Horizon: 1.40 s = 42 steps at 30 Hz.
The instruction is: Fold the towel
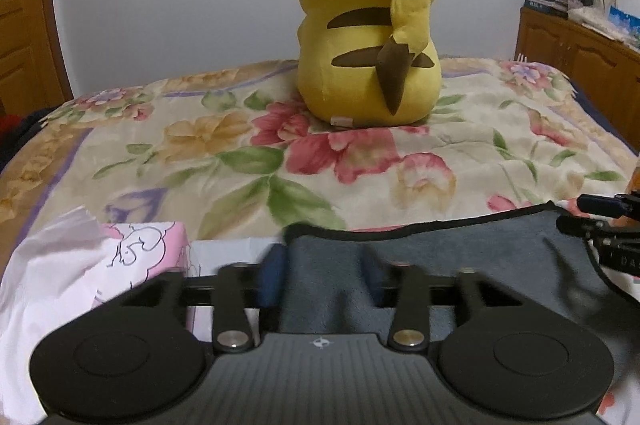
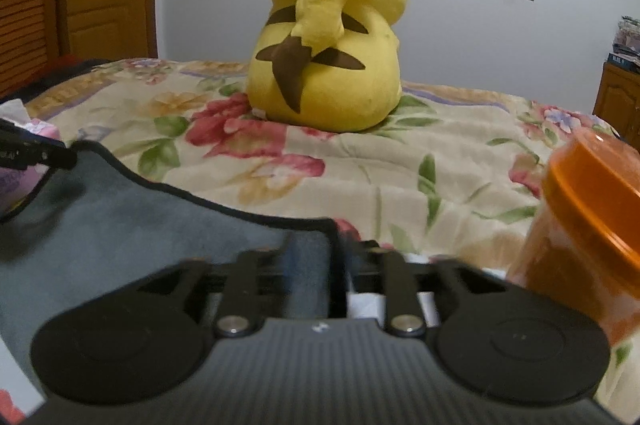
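A grey towel with a dark hem is held up above the floral bed. My left gripper is shut on one top corner of it; the cloth bunches between the blue pads. My right gripper is shut on the other top corner of the towel, which stretches away to the left. Each gripper shows in the other's view: the right one at the right edge of the left wrist view, the left one at the left edge of the right wrist view.
A big yellow plush toy sits on the floral blanket, back turned. A pink tissue pack lies at the left. An orange-lidded jar stands close on the right. A wooden cabinet stands at the far right.
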{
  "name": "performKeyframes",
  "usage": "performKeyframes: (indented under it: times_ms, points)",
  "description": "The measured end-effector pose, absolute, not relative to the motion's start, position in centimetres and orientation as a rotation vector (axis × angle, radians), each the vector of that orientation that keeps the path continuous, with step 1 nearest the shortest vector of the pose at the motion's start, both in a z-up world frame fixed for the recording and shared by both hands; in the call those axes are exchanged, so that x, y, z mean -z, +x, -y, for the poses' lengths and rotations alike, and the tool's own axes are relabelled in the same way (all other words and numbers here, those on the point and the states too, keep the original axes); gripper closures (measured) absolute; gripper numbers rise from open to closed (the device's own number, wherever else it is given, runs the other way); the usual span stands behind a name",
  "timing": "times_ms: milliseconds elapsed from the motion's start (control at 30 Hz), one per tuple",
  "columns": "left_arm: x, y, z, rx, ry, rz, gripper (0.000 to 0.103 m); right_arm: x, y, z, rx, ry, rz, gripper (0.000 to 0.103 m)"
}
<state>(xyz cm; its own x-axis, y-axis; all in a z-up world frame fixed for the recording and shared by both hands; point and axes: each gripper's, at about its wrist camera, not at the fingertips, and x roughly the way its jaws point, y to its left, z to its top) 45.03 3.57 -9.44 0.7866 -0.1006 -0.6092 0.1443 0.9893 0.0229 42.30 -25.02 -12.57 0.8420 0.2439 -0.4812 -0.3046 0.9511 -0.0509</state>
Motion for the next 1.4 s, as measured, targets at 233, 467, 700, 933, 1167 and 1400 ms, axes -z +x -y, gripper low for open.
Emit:
performKeyframes:
  times_ms: [233,467,700,933,1167,1400]
  points:
    - [8.3,42.2,-3.2,0.126,0.085,-0.669,0.035,11.2,40.3,26.1,-0.289,-0.07,-0.519,0.053]
    - [5.3,38.5,-3.1,0.143,0.073,-0.669,0.029,7.9,36.3,26.9,-0.307,-0.059,-0.524,0.052]
    - [1.9,34.9,-2.3,0.166,0.095,-0.65,0.024,4.3,32.8,27.4,-0.305,-0.045,-0.497,0.051]
    - [0.0,31.4,-1.6,0.178,0.138,-0.641,0.022,2.5,30.1,28.0,-0.291,-0.04,-0.493,0.05]
    - [-2.2,28.2,-1.3,0.176,0.142,-0.619,0.015,1.2,27.5,28.5,-0.277,-0.033,-0.489,0.045]
    - [-4.7,25.1,-1.5,0.183,0.134,-0.613,0.01,-0.6,24.5,28.4,-0.275,-0.042,-0.485,0.04]
